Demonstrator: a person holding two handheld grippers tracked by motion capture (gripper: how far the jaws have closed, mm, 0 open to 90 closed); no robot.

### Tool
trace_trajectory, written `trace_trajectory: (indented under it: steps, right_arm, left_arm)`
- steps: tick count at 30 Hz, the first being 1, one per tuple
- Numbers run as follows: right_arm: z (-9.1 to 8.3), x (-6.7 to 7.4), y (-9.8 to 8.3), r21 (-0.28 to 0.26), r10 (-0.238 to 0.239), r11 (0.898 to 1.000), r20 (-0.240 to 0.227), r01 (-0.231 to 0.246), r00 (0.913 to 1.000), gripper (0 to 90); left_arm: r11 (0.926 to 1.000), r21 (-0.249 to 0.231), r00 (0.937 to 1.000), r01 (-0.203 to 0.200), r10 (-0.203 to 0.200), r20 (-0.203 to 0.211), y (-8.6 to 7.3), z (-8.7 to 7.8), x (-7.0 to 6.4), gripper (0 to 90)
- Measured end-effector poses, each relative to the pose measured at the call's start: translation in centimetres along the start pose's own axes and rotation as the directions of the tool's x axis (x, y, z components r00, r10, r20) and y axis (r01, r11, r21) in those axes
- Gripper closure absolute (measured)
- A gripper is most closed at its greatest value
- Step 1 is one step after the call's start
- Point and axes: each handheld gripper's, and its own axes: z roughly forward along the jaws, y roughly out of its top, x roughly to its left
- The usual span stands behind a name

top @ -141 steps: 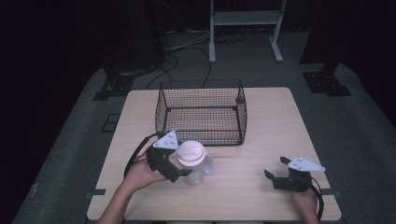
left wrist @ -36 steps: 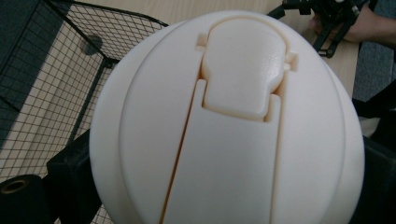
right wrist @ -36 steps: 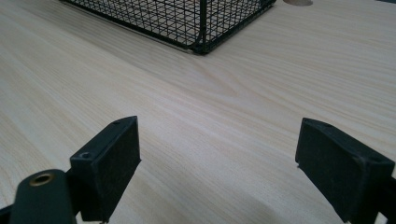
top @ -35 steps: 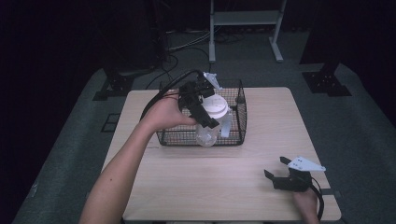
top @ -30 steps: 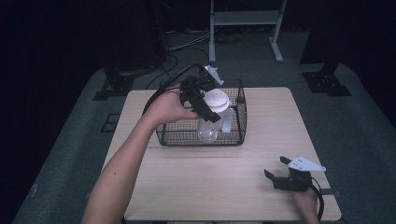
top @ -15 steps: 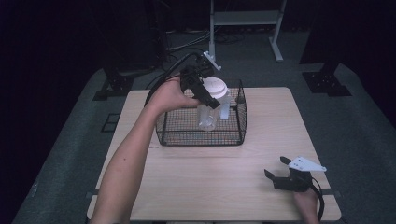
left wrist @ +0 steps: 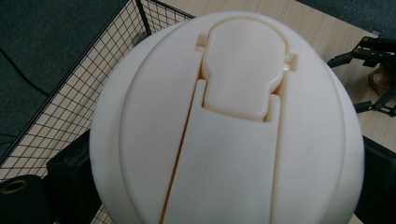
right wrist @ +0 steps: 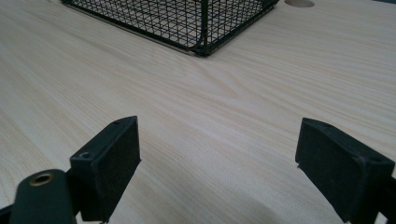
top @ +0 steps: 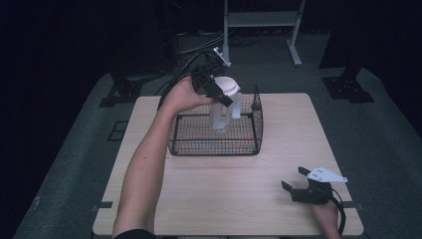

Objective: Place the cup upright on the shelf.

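The left gripper (top: 217,92) is clamped on a clear bottle (top: 220,113) just under its cream lid (top: 225,85), one black jaw pressed against each side. In the left gripper view the lid (left wrist: 227,126) takes up most of the frame, its flip-cap tab toward twelve o'clock and the two jaws dark at the lower corners. The bottle hangs upright inside the wire basket (top: 217,145), toward its back wall, with its lower part below the rim and the lid above it; whether its base touches the basket floor cannot be told. The person's left hand (top: 182,94) grips the tool from about nine o'clock of the bottle, and the forearm runs down toward six o'clock of the high view.

The right gripper (top: 292,183) has its jaws spread wide with nothing between them. In the right gripper view the gripper (right wrist: 217,154) shows bare wood between its two black pads, and a corner of the basket (right wrist: 201,28) stands at twelve o'clock. This gripper rests low on the table (top: 239,199) near the front right corner, at about four o'clock from the basket and well apart from it.
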Motion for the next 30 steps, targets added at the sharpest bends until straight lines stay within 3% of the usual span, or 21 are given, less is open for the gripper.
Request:
trace_trajectory:
  steps: [22, 30]
  right_arm:
    - [0.0, 0.0, 0.0, 0.000, -0.002, 1.000, -0.007, 0.002, 1.0000, 12.9]
    - [0.0, 0.0, 0.0, -0.001, 0.000, 1.000, -0.006, 0.000, 1.0000, 12.9]
  left_arm:
    - [0.9954, 0.056, 0.9959, 0.078, -0.075, -0.050, 0.5, 4.4, 2.2, 5.0]
    - [0.9934, 0.061, 0.9948, 0.097, -0.095, -0.037, -0.1, 5.7, 2.9, 5.0]
